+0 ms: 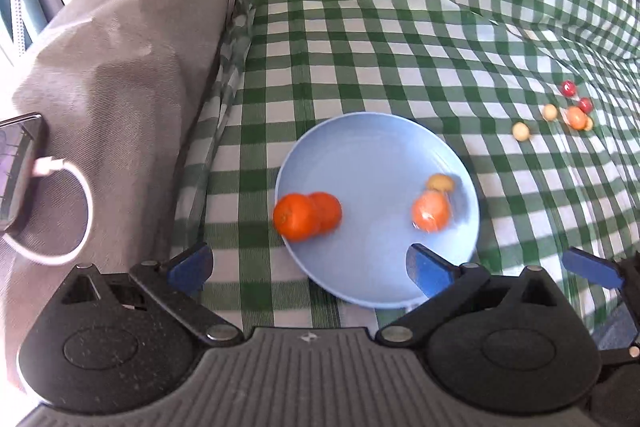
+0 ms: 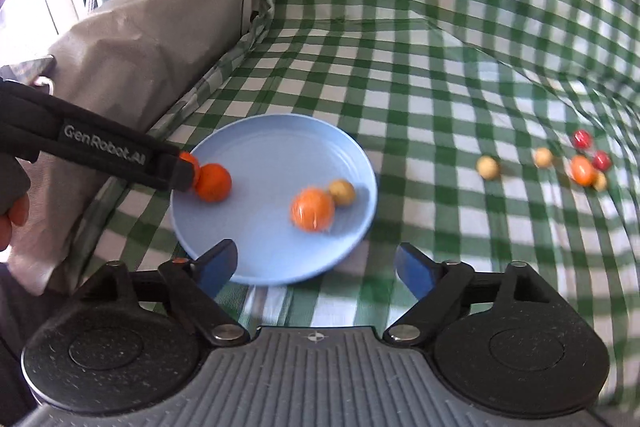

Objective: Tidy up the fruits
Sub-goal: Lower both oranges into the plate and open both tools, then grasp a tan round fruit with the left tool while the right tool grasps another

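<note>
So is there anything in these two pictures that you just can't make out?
- Second orange on the blue plate: in the right wrist view the left gripper's black body covers most of it.
- Pale fruit behind the loose orange on the checked cloth: mostly hidden in both views.
- Orange and tan fruit on the plate: motion-blurred, kind unclear.
- Phone: cut off by the left wrist view's edge.

Three oranges (image 2: 214, 183) and a yellowish fruit (image 2: 342, 192) lie in the blue plate (image 2: 280, 147).
</note>
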`<state>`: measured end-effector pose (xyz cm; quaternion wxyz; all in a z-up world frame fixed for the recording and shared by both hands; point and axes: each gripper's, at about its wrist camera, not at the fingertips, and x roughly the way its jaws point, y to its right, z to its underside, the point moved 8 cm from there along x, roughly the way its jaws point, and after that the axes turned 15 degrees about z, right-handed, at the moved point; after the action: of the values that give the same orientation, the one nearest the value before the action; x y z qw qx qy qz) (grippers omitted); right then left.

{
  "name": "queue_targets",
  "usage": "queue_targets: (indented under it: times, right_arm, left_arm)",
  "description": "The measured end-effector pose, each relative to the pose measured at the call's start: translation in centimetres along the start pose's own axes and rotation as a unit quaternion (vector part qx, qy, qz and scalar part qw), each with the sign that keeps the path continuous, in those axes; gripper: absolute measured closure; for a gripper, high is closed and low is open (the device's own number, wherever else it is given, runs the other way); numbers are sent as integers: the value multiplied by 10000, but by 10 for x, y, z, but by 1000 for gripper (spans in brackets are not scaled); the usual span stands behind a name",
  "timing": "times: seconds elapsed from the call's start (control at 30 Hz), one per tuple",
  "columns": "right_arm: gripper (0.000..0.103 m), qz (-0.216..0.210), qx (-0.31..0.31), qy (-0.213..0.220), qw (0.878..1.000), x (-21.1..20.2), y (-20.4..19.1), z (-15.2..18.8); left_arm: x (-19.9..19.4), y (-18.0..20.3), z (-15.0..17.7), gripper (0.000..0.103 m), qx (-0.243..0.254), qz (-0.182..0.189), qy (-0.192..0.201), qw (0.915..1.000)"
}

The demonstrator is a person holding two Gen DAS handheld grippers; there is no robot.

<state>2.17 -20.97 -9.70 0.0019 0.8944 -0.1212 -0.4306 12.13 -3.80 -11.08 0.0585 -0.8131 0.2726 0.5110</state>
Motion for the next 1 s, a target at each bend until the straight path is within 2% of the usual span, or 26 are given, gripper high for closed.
queue_targets:
  times: [0.13,0.33,0.6,1.0]
  right_arm:
    - [12,-28,282,-35,9996,-25,12,16]
    - [10,62,577,136,9982,-51,34,27]
    - [9,427,1236,274,9910,-60,94,34]
    - [9,1040,2003,314,9737,-56,174,53]
  left_arm:
    - [-13,15,10,0,89,11,-53,9999]
    - [-21,38,19,0,244,-58,-109,9996]
    - [-20,80,16,0,598,51,-133,9981]
    - [-8,133,8,0,971,158,-169,9950]
